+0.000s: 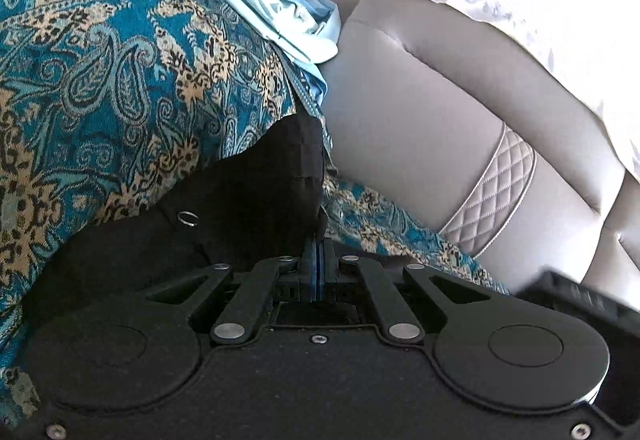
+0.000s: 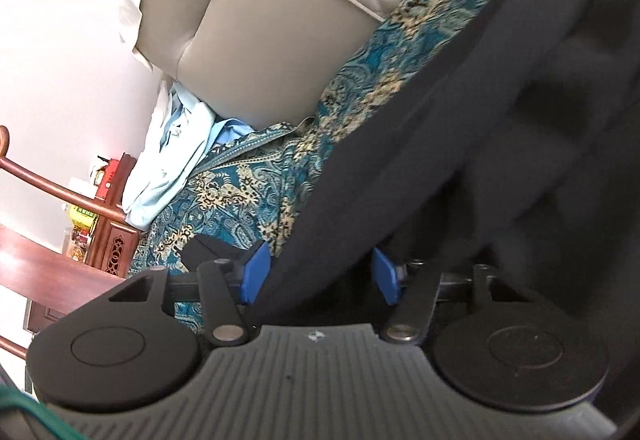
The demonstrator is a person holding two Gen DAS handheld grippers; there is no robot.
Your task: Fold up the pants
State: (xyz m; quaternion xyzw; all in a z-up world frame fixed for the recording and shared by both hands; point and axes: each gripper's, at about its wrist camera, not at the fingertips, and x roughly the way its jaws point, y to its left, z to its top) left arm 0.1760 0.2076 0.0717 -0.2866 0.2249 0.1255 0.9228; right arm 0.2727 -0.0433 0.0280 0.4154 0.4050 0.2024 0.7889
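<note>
Matt black cloth pants (image 1: 256, 176) lie on a woven paisley throw (image 1: 100, 60). Upper right, the smooth cushion (image 1: 420, 112) looks like leather, with a quilted stitched band (image 1: 496, 192). Left, glossy reddish wood chair (image 2: 60, 184).

- I can read no text, label, brand or number in either wrist view.
- A yellow package (image 2: 83, 218) by the wooden furniture carries print too small for me to read.

Black pants (image 1: 256, 184) bunched on patterned cover
</note>
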